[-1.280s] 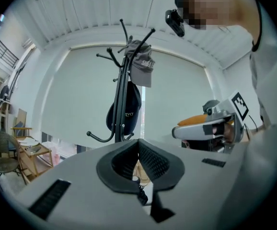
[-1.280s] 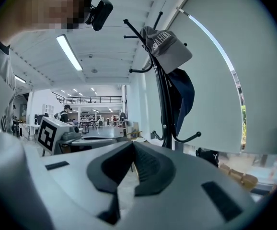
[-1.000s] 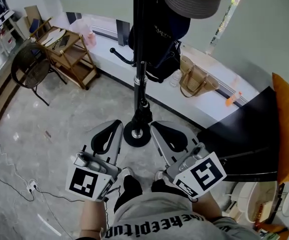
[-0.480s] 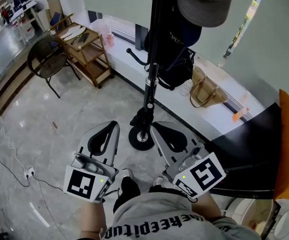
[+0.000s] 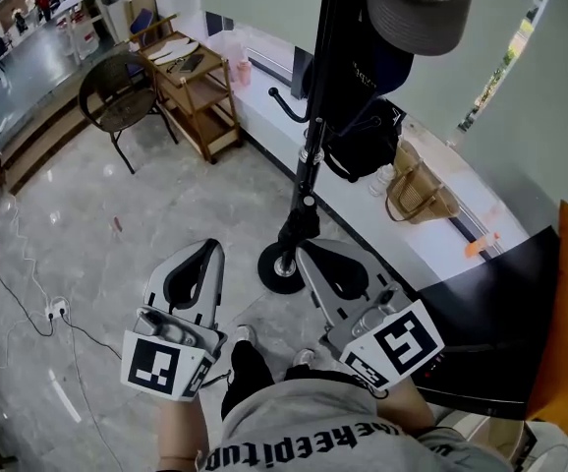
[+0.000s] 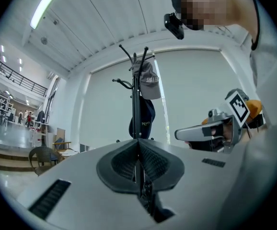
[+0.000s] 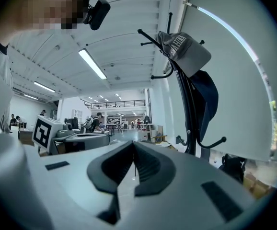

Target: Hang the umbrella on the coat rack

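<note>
A black coat rack (image 5: 311, 155) stands on a round base (image 5: 282, 268) just ahead of both grippers. A grey cap (image 5: 417, 8) and a dark bag (image 5: 363, 126) hang on it. I can pick out no umbrella in any view. My left gripper (image 5: 205, 251) is held level to the left of the base, shut and empty. My right gripper (image 5: 309, 251) is level beside the base, shut and empty too. In the left gripper view the closed jaws (image 6: 139, 145) point at the rack (image 6: 137, 114). In the right gripper view the rack (image 7: 189, 114) rises right of the closed jaws (image 7: 132, 146).
A wicker chair (image 5: 117, 91) and a wooden cart (image 5: 200, 87) stand at the far left. A tan woven bag (image 5: 417, 195) sits on the low window ledge behind the rack. A black table (image 5: 490, 313) is at the right. Cables (image 5: 48, 313) lie on the floor.
The head view has swung, so the rack now sits further right in the picture. My left gripper has drifted left, away from the right one. Both stay shut.
</note>
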